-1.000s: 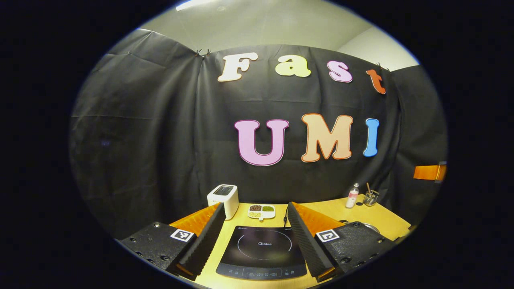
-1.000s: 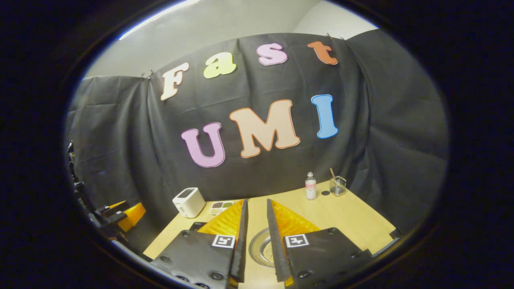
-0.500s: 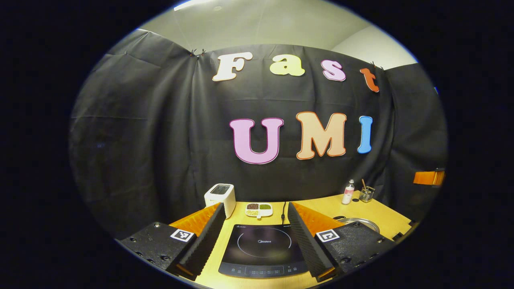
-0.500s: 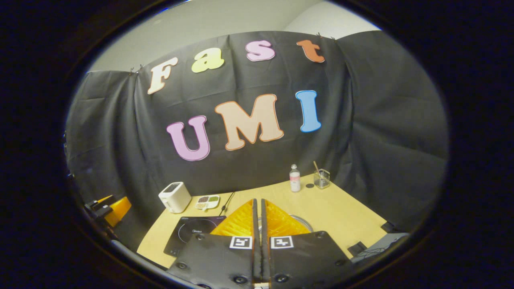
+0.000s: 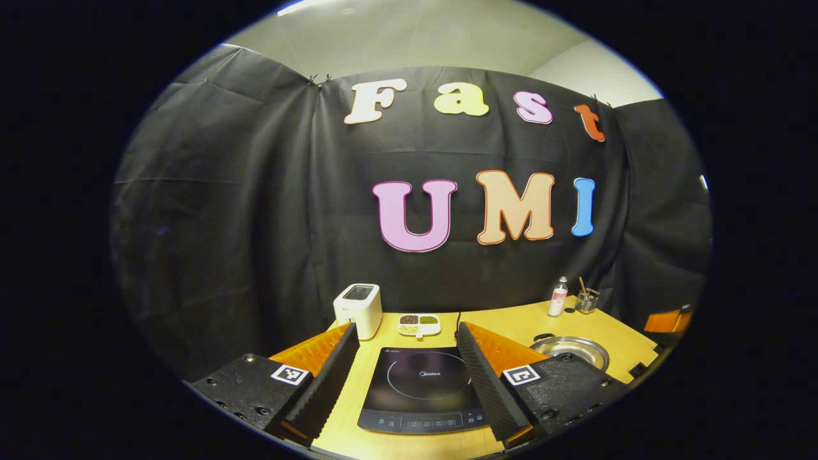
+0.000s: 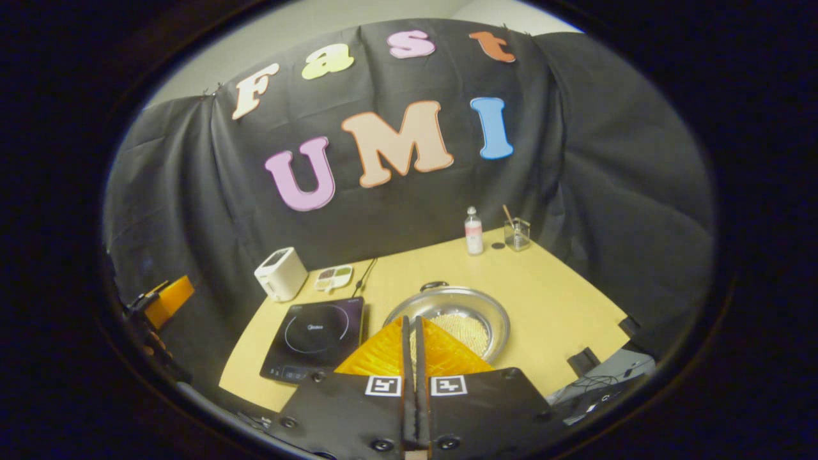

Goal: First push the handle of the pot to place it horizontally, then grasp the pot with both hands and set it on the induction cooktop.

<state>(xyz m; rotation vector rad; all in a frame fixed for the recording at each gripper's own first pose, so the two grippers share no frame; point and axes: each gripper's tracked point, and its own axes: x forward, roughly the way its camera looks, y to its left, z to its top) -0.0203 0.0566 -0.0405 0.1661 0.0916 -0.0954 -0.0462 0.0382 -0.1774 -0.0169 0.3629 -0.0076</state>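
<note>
1. Now, the right gripper [image 6: 414,329] has its two fingers pressed together with nothing between them. That looks like a good shape for poking at the pot's handle.

2. The round shiny metal pot [image 6: 449,319] sits on the yellow wooden table [image 6: 562,300]. It is just past the tips of the right gripper and a little to their right. Something pale and grainy lies inside it.

3. The small dark handle [image 6: 434,285] is on the far rim of the pot. It is tiny here, so I can't be sure how it stands.

4. A push that is too hard could make the whole pot slide, or tip the grainy stuff out.

5. A poke that lands on the rim and not the handle would move nothing the right way.

6. The left gripper [image 5: 406,364] has its fingers spread wide, holding nothing. The flat black induction cooktop [image 5: 422,390] lies on the table between them.

7. In the left gripper view the pot [image 5: 569,348] is off to that gripper's right side, well apart from its tips.

8. The pot sits just beside the cooktop [image 6: 316,338], so a sideways shove might bump it into the cooktop's edge.
</note>
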